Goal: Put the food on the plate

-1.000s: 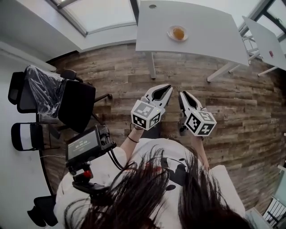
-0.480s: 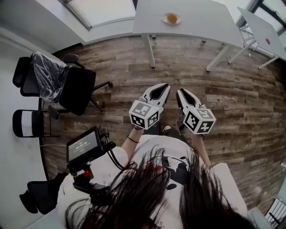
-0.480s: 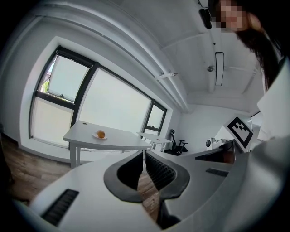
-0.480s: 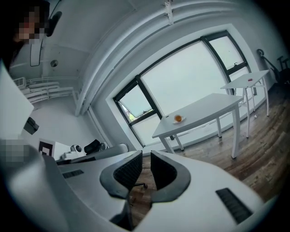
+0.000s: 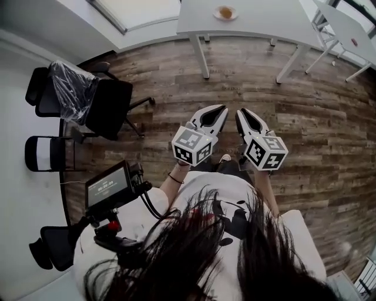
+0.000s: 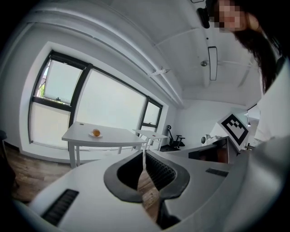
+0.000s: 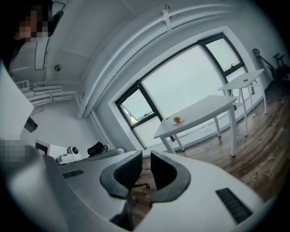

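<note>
The left tongs point(image 5: 221, 110) and the right tongs point(image 5: 242, 113) are held side by side in front of the person, low over the wooden floor point(image 5: 305, 111) and well short of the white table point(image 5: 264, 20). Both point toward that table.

In the left gripper view the two tips of the left tongs meet in a thin line. Only a sliver of floor shows lower down between the ribbed pads, and they hold nothing. In the right gripper view the right tongs are drawn in as close as they go. A narrow slit between the pads shows floor and a chair base, and they too are empty.

The food point(image 5: 226, 12), a small round orange piece, sits on a small plate point(image 5: 217, 13) on top of the table, toward the end on the person's left. It is well apart from both tongs, straight ahead of them and slightly to the left of the left tips. Open floor lies between the table's legs and the tongs.

A second white table point(image 5: 346, 26) stands just past the table's right end. To the left of the table, black office chairs point(image 5: 108, 109) stand near the wall, one of them wrapped in clear plastic.
</note>
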A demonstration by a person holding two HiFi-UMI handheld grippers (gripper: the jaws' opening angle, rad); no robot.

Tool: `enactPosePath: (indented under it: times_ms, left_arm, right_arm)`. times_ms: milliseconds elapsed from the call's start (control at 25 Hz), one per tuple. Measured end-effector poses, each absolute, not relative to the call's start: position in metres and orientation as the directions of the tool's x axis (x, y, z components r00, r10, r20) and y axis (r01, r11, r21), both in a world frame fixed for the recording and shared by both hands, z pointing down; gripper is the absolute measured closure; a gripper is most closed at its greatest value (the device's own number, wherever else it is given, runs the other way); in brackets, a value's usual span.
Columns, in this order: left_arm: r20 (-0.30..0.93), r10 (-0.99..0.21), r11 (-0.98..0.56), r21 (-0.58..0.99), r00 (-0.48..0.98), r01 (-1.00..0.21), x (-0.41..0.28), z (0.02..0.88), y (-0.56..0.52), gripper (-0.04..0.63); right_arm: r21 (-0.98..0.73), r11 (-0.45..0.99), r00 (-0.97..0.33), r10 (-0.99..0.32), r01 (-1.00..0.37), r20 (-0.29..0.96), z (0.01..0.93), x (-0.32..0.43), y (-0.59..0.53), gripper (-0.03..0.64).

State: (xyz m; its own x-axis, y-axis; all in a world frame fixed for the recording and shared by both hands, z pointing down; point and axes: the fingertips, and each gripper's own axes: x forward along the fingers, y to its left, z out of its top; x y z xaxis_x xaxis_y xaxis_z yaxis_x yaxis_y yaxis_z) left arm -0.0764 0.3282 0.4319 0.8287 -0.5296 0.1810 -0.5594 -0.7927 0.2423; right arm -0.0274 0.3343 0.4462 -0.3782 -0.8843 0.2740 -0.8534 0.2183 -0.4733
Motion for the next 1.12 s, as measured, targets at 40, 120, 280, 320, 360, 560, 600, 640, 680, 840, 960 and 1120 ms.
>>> enactPosePath:
  times_ms: [40, 120, 280, 320, 360, 560, 600, 640, 680, 840, 960, 1120]
  left_arm:
    - [0.188, -0.524, -0.796, 0.24, 0.831, -0.556, -0.076, 0.434, 0.33, 0.589]
    - [0.197, -0.514, -0.802, 0.235, 0.835, -0.549, -0.073, 0.437, 0.333, 0.589]
    - [0.204, -0.507, -0.807, 0.23, 0.838, -0.544, -0.07, 0.438, 0.337, 0.589]
    - [0.204, -0.507, -0.807, 0.228, 0.837, -0.545, -0.069, 0.438, 0.337, 0.589]
    - [0.204, -0.509, -0.806, 0.227, 0.837, -0.546, -0.069, 0.437, 0.336, 0.589]
    - [0.211, -0.521, -0.796, 0.228, 0.827, -0.56, -0.073, 0.438, 0.333, 0.589]
    - [0.214, -0.522, -0.796, 0.227, 0.826, -0.562, -0.074, 0.439, 0.332, 0.589]
    - [0.216, -0.522, -0.795, 0.227, 0.825, -0.563, -0.075, 0.44, 0.332, 0.589]
    - [0.216, -0.523, -0.794, 0.227, 0.824, -0.564, -0.076, 0.441, 0.333, 0.589]
    - [0.212, -0.529, -0.79, 0.229, 0.822, -0.568, -0.079, 0.44, 0.331, 0.589]
    - [0.217, -0.526, -0.791, 0.231, 0.822, -0.567, -0.079, 0.442, 0.333, 0.589]
    - [0.222, -0.525, -0.791, 0.231, 0.822, -0.567, -0.078, 0.443, 0.333, 0.589]
  right_arm:
    - [-0.476, 0.217, -0.378, -0.885, -0.852, 0.273, 0.448, -0.028, 0.334, 0.552]
    - [-0.48, 0.216, -0.377, -0.885, -0.851, 0.271, 0.45, -0.027, 0.333, 0.552]
    - [-0.481, 0.221, -0.381, -0.886, -0.848, 0.265, 0.45, -0.026, 0.329, 0.552]
    - [-0.481, 0.222, -0.381, -0.886, -0.848, 0.263, 0.449, -0.026, 0.328, 0.552]
    - [-0.481, 0.224, -0.382, -0.886, -0.848, 0.262, 0.449, -0.026, 0.327, 0.552]
    - [-0.481, 0.226, -0.387, -0.882, -0.847, 0.268, 0.451, -0.026, 0.325, 0.552]
    - [-0.481, 0.224, -0.387, -0.881, -0.847, 0.271, 0.452, -0.026, 0.325, 0.552]
    - [-0.483, 0.221, -0.386, -0.881, -0.848, 0.274, 0.453, -0.026, 0.326, 0.552]
    - [-0.484, 0.218, -0.384, -0.881, -0.847, 0.276, 0.454, -0.027, 0.327, 0.552]
    - [-0.487, 0.213, -0.38, -0.883, -0.847, 0.276, 0.454, -0.027, 0.329, 0.552]
    - [-0.486, 0.21, -0.378, -0.883, -0.848, 0.278, 0.454, -0.027, 0.33, 0.552]
    - [-0.487, 0.209, -0.38, -0.88, -0.848, 0.285, 0.456, -0.026, 0.331, 0.552]
